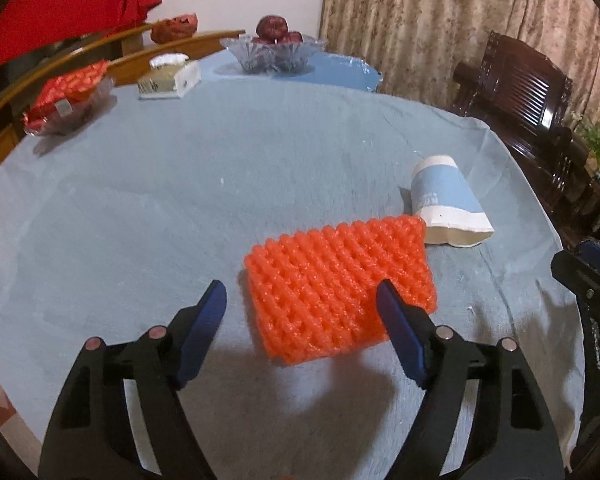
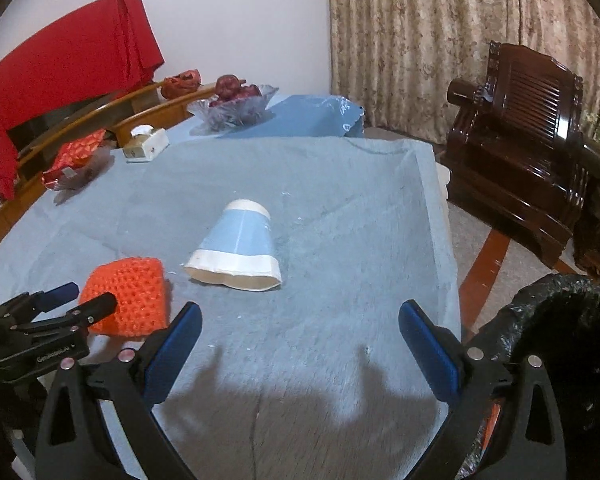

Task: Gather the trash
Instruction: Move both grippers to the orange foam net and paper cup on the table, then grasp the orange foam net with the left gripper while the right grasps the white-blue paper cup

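Lying on the tabletop (image 1: 148, 184): orange foam net (image 1: 336, 284), light, soft, springy, pinch a short edge; crushed paper cup (image 2: 238, 248) just beside, light, flimsy; both grippers' jaws spread, holding nothing

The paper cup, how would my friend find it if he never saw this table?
Look at the table with the blue cloth. Near its middle, beside the orange foam net, lies the paper cup. It is the only pale blue and white thing there, tipped on its side and squashed at its open end.
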